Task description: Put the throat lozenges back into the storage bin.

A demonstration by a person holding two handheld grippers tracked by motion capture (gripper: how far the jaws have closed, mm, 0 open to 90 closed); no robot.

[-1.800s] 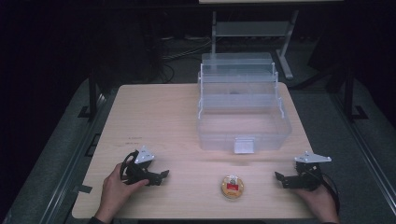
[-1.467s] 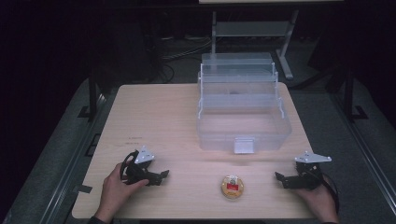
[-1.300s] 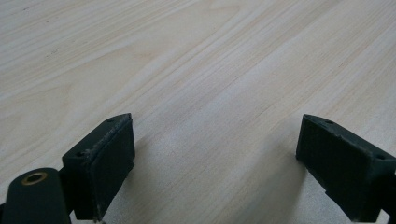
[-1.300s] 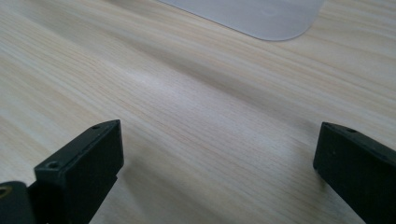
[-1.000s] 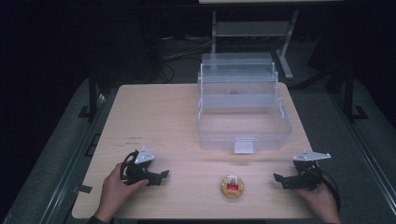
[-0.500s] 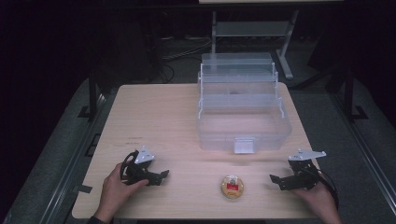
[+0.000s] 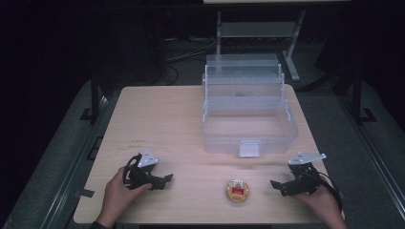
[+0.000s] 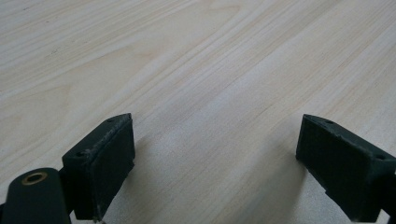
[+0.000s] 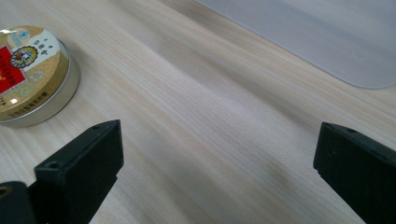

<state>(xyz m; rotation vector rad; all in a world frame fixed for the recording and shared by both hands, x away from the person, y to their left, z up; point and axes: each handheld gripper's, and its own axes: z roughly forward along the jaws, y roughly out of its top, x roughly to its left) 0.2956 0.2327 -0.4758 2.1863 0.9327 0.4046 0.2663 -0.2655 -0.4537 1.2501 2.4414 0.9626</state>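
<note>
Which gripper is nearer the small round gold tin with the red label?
Right. The right gripper sits just to the right of the small round gold tin, jaws open; the left gripper is farther off, to the tin's left.

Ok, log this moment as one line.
left gripper: open, empty | right gripper: open, empty, beside tin | tin: on table, untouched | clear box: open

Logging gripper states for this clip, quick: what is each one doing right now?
Left gripper: open, holding nothing, low over the bare table.
Right gripper: open, holding nothing, beside the round tin, not touching it.
</note>
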